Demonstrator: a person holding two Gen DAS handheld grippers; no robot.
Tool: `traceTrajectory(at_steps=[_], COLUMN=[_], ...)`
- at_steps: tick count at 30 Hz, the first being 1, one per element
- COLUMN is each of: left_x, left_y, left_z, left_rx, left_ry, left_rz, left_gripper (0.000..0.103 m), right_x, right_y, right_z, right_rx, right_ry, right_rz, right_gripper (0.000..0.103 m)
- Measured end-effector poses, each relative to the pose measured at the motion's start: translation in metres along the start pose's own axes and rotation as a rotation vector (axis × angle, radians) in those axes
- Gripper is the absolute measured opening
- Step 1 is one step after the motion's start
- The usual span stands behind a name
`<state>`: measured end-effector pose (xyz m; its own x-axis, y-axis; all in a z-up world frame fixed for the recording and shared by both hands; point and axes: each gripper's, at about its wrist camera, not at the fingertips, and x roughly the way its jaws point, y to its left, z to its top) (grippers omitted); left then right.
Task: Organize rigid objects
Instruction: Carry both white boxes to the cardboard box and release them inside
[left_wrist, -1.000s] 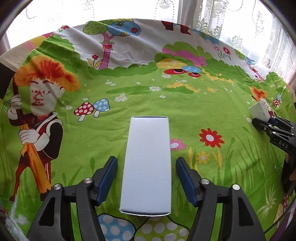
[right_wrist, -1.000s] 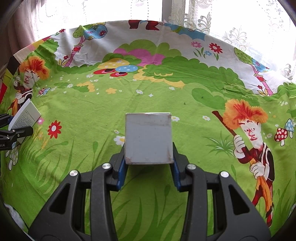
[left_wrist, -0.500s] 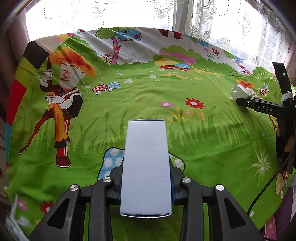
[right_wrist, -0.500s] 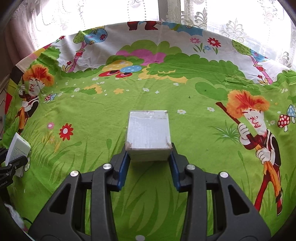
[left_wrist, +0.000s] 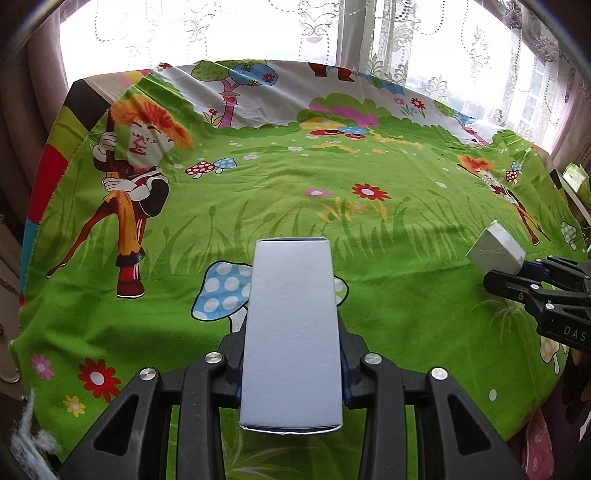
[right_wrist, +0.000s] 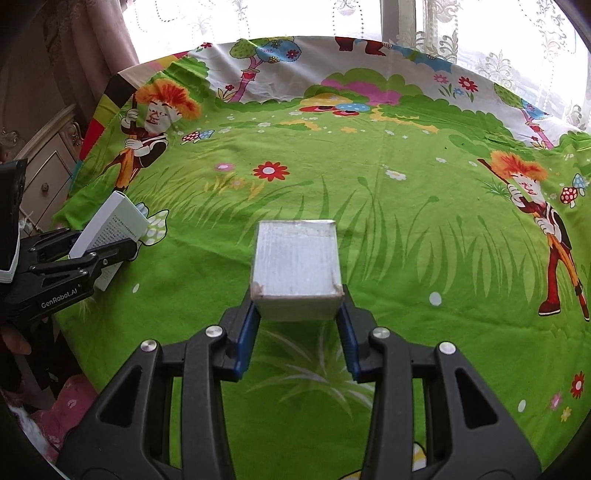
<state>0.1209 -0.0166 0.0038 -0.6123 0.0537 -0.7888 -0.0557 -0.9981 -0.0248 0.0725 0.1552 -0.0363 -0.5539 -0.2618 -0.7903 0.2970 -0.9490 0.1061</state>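
The tall pale-blue box (left_wrist: 291, 332) sits clamped between the pads of the left gripper (left_wrist: 291, 365), lifted over the blue spotted mushroom printed on the green cartoon cloth (left_wrist: 369, 258). The squat grey-white box (right_wrist: 295, 269) is gripped by the right gripper (right_wrist: 297, 332), above the cloth's middle. Around both boxes the cloth lies bare out to its far edge under the lace curtains (right_wrist: 480, 37).
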Motion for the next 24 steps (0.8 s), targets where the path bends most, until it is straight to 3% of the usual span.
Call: traceTrajectory(at_steps=[14, 24], left_x=[-0.035, -0.065], left_y=[-0.023, -0.046], left_z=[-0.025, -0.038], left_rx=[0.042, 0.107], left_ry=[-0.031, -0.089], left_rz=[-0.005, -0.022], left_gripper=[0.037, 0.037], right_x=[-0.047, -0.100], right_y=[0.009, 0.009], right_z=[-0.028, -0.050], right_rx=[0.020, 0.059], right_ry=[-0.073, -0.182], right_rz=[-0.012, -0.055], right_gripper=[0.044, 0.044])
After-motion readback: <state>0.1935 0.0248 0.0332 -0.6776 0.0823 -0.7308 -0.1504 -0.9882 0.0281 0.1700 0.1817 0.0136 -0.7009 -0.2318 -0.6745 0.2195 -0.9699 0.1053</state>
